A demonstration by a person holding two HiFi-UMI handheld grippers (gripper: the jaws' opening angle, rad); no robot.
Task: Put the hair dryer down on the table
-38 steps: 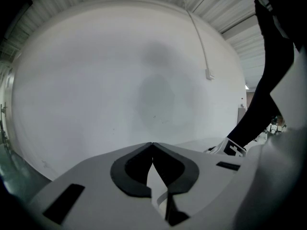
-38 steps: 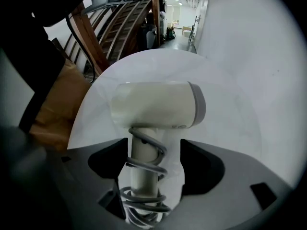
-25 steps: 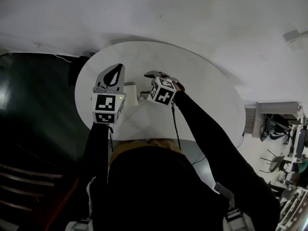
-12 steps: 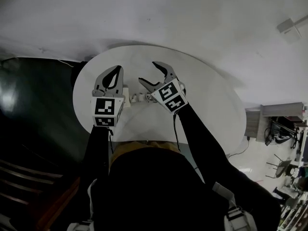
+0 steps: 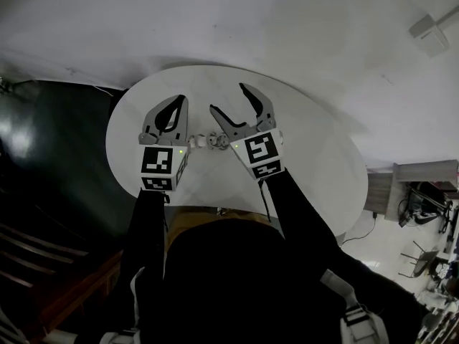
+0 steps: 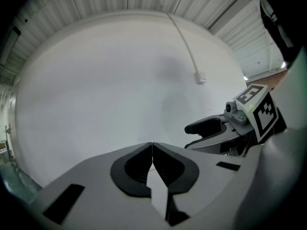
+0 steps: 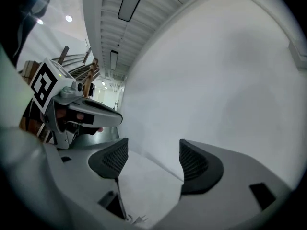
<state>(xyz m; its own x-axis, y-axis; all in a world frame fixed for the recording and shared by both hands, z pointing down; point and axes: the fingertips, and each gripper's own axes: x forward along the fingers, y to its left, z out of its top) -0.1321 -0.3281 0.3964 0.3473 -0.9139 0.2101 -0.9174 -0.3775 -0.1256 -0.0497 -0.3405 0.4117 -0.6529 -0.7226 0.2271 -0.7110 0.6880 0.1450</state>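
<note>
Hovering over a round, smooth white worktop, left gripper pinched closed on nothing, right gripper spread wide with ribbed dark pads bare, small white hair dryer lying on it between them.

We wear long black sleeves over a dark top. Our left gripper and right gripper: grey curved shells, dark ribbed pads. Each carries a white cube with black square markers; we note a thin cable along the right sleeve
</note>
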